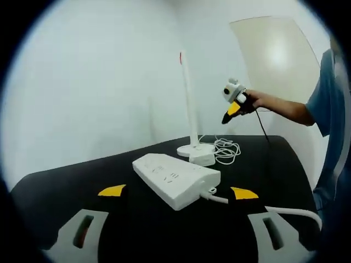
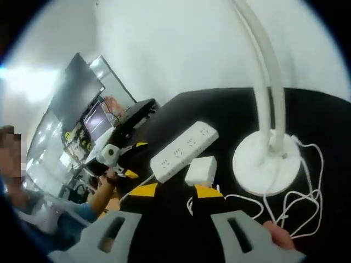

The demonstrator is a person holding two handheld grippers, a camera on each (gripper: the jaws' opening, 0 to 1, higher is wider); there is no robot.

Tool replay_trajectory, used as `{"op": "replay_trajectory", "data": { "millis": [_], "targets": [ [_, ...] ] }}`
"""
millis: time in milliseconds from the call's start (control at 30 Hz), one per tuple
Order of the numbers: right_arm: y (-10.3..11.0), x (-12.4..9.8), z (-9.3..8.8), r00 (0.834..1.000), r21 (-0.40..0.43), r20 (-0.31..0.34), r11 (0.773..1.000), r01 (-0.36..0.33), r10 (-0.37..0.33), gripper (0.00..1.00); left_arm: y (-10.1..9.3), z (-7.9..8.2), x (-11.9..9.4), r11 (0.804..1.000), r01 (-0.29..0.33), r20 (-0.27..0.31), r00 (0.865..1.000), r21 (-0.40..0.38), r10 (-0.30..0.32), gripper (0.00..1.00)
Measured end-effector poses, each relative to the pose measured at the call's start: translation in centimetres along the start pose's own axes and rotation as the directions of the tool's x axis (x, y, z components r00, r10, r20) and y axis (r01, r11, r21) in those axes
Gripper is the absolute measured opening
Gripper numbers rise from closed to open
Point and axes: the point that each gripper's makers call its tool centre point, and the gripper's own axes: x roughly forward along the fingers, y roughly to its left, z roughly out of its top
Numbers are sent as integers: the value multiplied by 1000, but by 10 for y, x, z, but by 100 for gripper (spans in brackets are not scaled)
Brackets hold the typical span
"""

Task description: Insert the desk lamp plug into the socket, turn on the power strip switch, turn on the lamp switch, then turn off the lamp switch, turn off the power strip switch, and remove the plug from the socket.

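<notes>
On the black tabletop [image 1: 66,181] the white desk lamp [image 1: 193,143] stands behind the power strip [image 1: 175,179], with the boxy white plug [image 2: 201,170] lying unplugged between strip and lamp base, its thin cord [image 2: 296,213] loosely coiled beside. The plug looks light, rigid and smooth-sided, best pinched across its flat faces, not by the limp cord. The right gripper view shows the plug close between that tool's [image 2: 176,191] spread jaws; the left gripper view shows the left tool [image 1: 178,192] also apart, near the strip.
</notes>
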Motion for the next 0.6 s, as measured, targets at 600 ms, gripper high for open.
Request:
{"op": "replay_trajectory", "data": {
  "millis": [600],
  "targets": [
    [-23, 58, -31, 949, 4, -290, 991, 132, -126, 17, -1, 8, -2, 999, 27, 45, 999, -39, -25, 69]
  ]
}}
